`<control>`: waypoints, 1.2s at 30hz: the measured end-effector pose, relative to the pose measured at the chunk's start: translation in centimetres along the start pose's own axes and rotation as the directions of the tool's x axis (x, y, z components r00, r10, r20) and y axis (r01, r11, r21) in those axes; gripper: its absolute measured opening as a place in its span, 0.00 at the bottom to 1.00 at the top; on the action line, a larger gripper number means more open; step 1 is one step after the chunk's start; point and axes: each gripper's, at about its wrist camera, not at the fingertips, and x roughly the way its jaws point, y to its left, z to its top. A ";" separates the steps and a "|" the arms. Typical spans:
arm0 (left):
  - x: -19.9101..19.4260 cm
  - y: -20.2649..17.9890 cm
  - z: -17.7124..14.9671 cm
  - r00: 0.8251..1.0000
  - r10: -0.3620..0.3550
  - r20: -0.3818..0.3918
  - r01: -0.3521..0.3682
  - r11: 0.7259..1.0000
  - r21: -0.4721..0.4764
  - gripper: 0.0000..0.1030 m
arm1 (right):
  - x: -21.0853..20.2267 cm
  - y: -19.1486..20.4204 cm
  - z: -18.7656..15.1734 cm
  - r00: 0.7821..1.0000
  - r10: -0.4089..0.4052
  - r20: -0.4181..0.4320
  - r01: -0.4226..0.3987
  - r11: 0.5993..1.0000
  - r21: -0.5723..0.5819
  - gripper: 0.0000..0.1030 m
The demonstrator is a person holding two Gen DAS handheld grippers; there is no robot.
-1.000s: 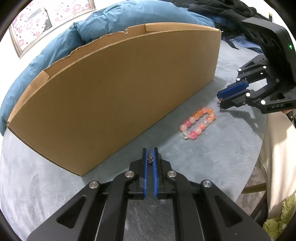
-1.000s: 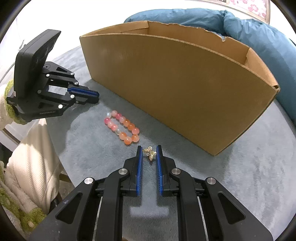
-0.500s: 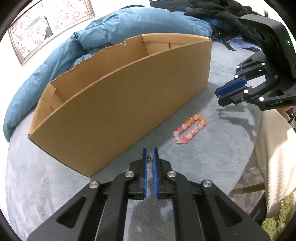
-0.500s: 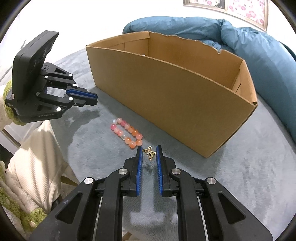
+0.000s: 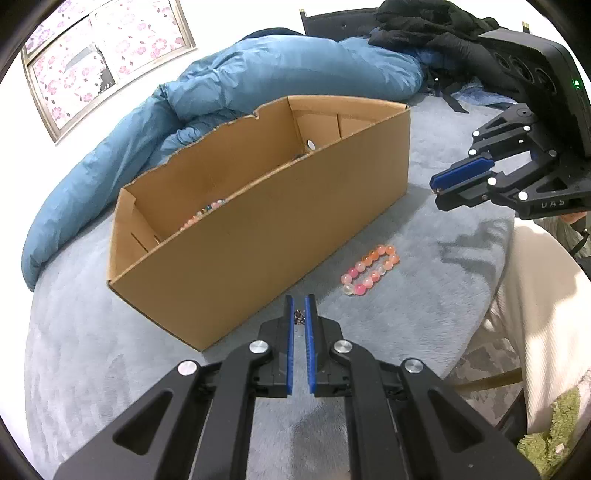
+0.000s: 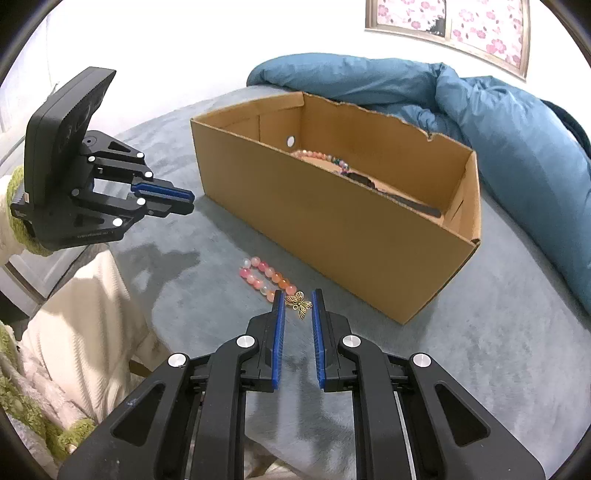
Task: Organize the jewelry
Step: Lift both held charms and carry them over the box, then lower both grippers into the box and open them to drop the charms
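**Both grippers hold small pieces above the grey blanket**

The left gripper (image 5: 299, 314) is closed tight on a tiny dark beaded piece (image 5: 298, 316), too small to make out further. The right gripper (image 6: 296, 308) pinches a gold butterfly charm (image 6: 300, 304) between its blue pads, jaws only narrowly apart.

A pink-and-orange bead bracelet (image 5: 370, 268) lies on the grey blanket (image 5: 424, 295), just beside the near long wall of the cardboard box (image 5: 280, 236), toward the blanket's near edge.

The right wrist view looks further into the box: a beaded bracelet (image 6: 317, 155) rests by the far wall, with a dark flat item (image 6: 399, 201) further along; what that is cannot be told. The left wrist view shows only a sliver of those beads over the rim, but adds a heap of black clothing (image 5: 436, 33) beyond the box.

The right gripper's body carries the letters "DAS" in the left view.

A blue quilt (image 6: 498, 122) is bunched behind the box. A floral-patterned window (image 5: 103, 55) sits in the white wall. A cream sleeve (image 6: 74, 314) with green trim shows at the side.
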 end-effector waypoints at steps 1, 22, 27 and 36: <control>-0.3 0.0 0.0 1.000 0.004 0.004 -0.004 1.000 0.000 0.05 | -0.2 0.1 0.1 1.000 -0.001 0.004 0.001 1.000 -0.001 0.12; -6.0 1.1 3.2 0.987 0.060 0.152 -0.057 0.998 -0.028 0.05 | -4.8 1.9 3.9 0.989 0.016 0.146 -0.016 1.000 0.000 0.12; -7.0 2.1 5.2 0.975 0.068 0.212 -0.057 0.997 -0.058 0.05 | -5.7 1.3 5.8 0.977 0.026 0.209 -0.032 0.999 0.025 0.12; -4.4 5.8 9.0 0.970 0.057 0.238 -0.019 0.987 -0.159 0.05 | -3.2 -1.7 8.9 0.962 -0.007 0.274 -0.034 0.989 0.142 0.12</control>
